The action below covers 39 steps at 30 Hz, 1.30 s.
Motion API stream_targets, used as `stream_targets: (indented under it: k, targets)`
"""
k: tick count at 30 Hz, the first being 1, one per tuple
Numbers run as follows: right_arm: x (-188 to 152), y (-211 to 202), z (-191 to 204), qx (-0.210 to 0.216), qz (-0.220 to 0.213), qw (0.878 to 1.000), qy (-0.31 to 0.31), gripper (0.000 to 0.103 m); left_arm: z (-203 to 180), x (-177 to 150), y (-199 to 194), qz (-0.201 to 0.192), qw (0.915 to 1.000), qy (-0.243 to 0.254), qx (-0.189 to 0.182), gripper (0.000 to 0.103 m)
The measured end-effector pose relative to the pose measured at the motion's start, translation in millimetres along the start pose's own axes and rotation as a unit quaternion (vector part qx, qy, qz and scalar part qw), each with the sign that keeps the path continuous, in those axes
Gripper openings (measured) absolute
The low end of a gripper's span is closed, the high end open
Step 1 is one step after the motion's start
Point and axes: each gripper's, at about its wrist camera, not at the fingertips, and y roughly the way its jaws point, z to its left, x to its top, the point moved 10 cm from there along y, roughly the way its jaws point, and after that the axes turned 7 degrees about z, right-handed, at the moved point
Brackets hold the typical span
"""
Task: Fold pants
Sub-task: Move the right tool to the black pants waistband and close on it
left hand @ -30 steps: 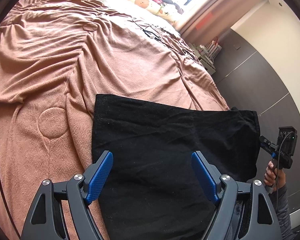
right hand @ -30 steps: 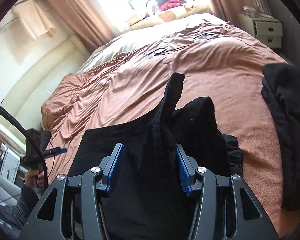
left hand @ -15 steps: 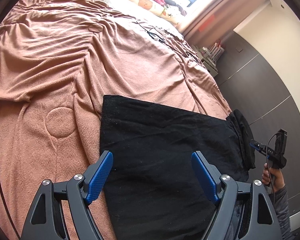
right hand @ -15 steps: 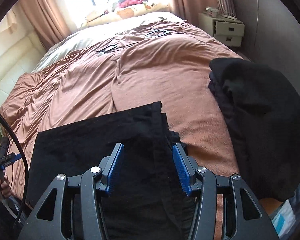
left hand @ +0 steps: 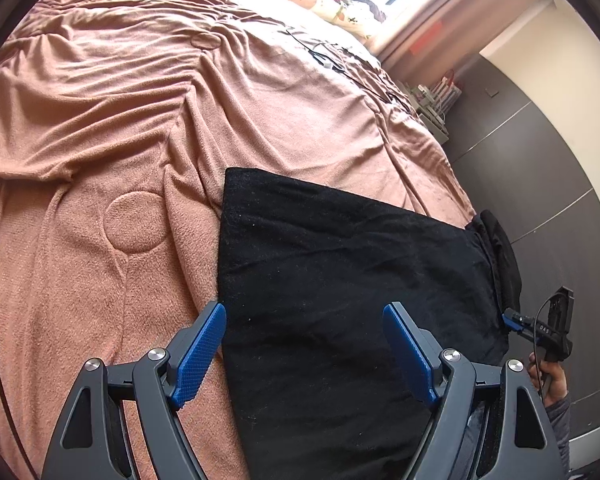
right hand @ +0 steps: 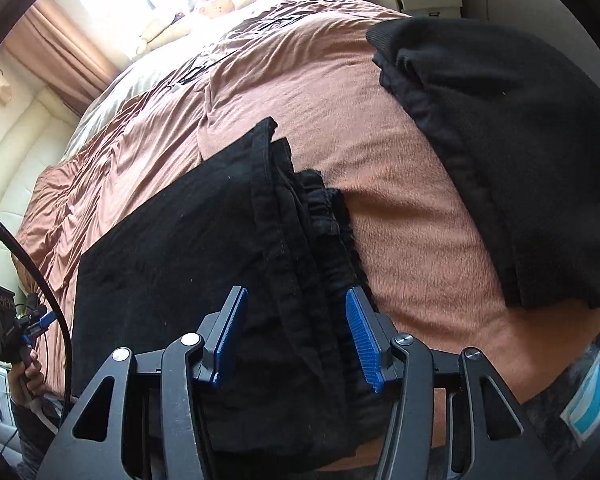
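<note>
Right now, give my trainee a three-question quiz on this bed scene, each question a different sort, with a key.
1. True or false: the black pants lie flat on the pink blanket.
2. Multiple choice: in the right wrist view, the second dark garment pile lies A) right of the pants, B) left of them, C) on top of them.
3. Fill in: the fingers of the left gripper stand ____ over the pants, gripping nothing.

Key: 1 true; 2 A; 3 open. The right gripper is open too, its fingers either side of the pants' bunched, stitched edge.
</note>
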Motion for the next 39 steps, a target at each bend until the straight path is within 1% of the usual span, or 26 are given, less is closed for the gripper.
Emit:
stream_targets:
  k: [5,7,9,10,13,16,18,21,24,25,27,30,32,34,37,39]
  targets:
    - [-29.1,-5.1,-18.8,0.015,-0.003,0.999,0.029,0.050,-1.2,-7.6,-5.8,0.003,1.0000,-0.002,0.004,0.082]
    - [-37.9,-6.9,-24.4,0.029,-0.005,0.999,0.045,0.050,-1.4,-12.9,-8.6,0.002,1.0000,-0.001,0.007,0.082]
    - [-46.0,-8.3,-29.5,0.044,-0.009,0.997,0.060,0.056,-0.8,-17.5,-10.5,0.004,0.9999,-0.004,0.009,0.082]
    - [-50.6,-8.9,-32.4,0.049,-0.012,0.996,0.067,0.058,-0.3,-20.0,-11.3,0.004,0.9999,-0.006,0.009,0.082]
    - [-60.8,-11.1,-37.7,0.069,-0.024,0.993,0.090,0.058,0.5,-26.5,-12.6,0.006,0.9999,-0.012,0.010,0.082]
    - [-71.3,-11.8,-40.5,0.098,-0.035,0.988,0.113,0.059,0.5,-33.5,-12.6,0.009,0.9998,-0.016,0.011,0.082]
    - [-77.4,-12.6,-44.1,0.121,-0.041,0.983,0.132,0.059,0.8,-38.2,-11.2,0.011,0.9996,-0.021,0.012,0.082]
    - [-87.1,-12.9,-49.4,0.167,-0.052,0.970,0.167,0.059,3.3,-47.0,-8.4,0.018,0.9993,-0.025,0.023,0.082]
    - [-96.7,-10.5,-48.3,0.221,-0.054,0.955,0.188,0.059,3.5,-56.1,-4.5,0.027,0.9990,-0.025,0.027,0.082]
    - [-99.6,-9.9,-47.9,0.230,-0.056,0.952,0.193,0.059,4.0,-58.7,-3.3,0.029,0.9988,-0.026,0.029,0.082]
    - [-102.3,-8.8,-49.4,0.234,-0.065,0.950,0.198,0.059,4.7,-64.1,-0.5,0.034,0.9986,-0.029,0.027,0.082]
    - [-103.7,-13.5,-53.8,0.251,-0.079,0.940,0.218,0.059,6.3,-70.6,1.7,0.038,0.9983,-0.036,0.026,0.082]
    - [-102.5,-21.0,-51.0,0.268,-0.095,0.935,0.214,0.059,6.7,-73.2,2.3,0.039,0.9982,-0.037,0.026,0.082]
    - [-102.9,-22.3,-45.8,0.279,-0.091,0.932,0.211,0.059,7.9,-74.7,3.9,0.041,0.9980,-0.040,0.026,0.082]
    - [-103.3,-17.0,-42.6,0.303,-0.087,0.923,0.219,0.059,7.9,-76.6,5.0,0.041,0.9979,-0.044,0.023,0.082]
    - [-105.0,-6.7,-43.6,0.294,-0.082,0.927,0.220,0.059,7.3,-77.7,5.7,0.043,0.9978,-0.044,0.023,0.082]
